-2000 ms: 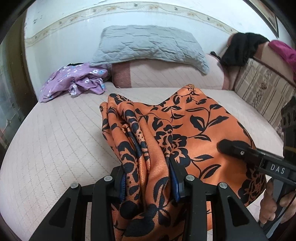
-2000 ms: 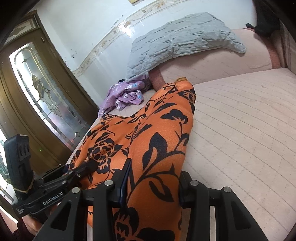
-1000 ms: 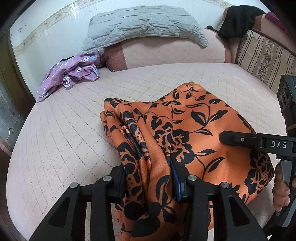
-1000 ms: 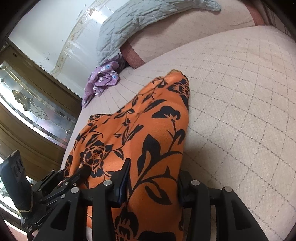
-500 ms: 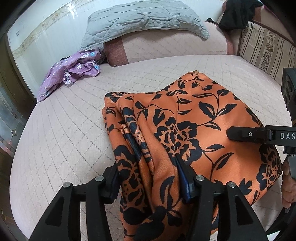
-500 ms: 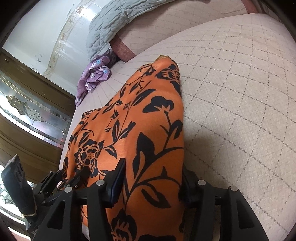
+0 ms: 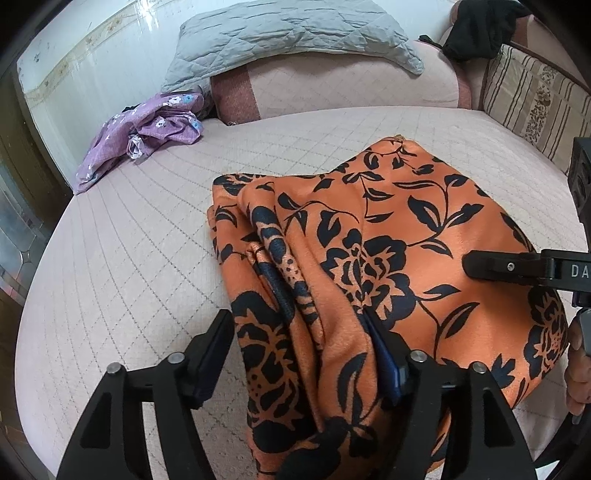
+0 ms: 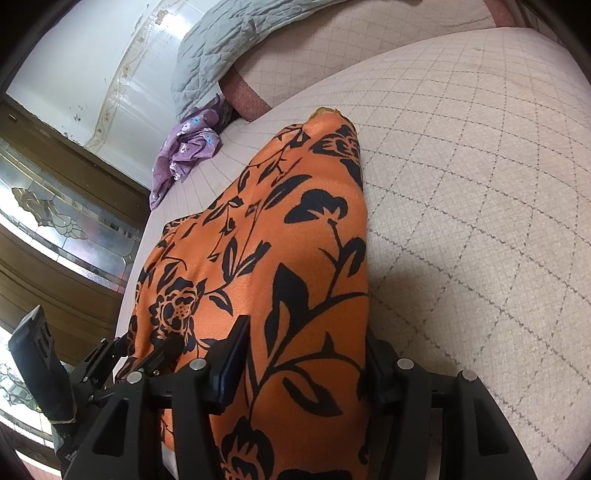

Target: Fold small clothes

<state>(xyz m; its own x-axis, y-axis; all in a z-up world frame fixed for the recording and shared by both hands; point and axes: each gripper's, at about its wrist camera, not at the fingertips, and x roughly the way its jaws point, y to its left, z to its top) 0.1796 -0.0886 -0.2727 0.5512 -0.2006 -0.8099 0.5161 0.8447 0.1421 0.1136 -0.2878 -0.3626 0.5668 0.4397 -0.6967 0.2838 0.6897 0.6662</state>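
Observation:
An orange garment with a black flower print (image 7: 388, 236) lies folded on the pink quilted bed (image 7: 122, 266). My left gripper (image 7: 303, 343) is open: its left finger (image 7: 214, 343) stands clear of the cloth and the bunched near edge lies between the jaws. My right gripper (image 8: 303, 354) stands around the garment's (image 8: 266, 251) right edge, jaws a little apart with the cloth between them. It shows in the left wrist view (image 7: 517, 267) over the garment's right side.
A purple flowered garment (image 7: 144, 136) lies crumpled at the bed's far left. A grey quilted pillow (image 7: 288, 33) leans on the headrest. Striped cushions (image 7: 535, 92) and dark clothes (image 7: 480, 26) sit at the far right. A glass-panelled door (image 8: 55, 221) stands left.
The garment came down flat onto the bed. My left gripper's jaws have opened wide and let go of the bunched edge. My right gripper's jaws have loosened a little.

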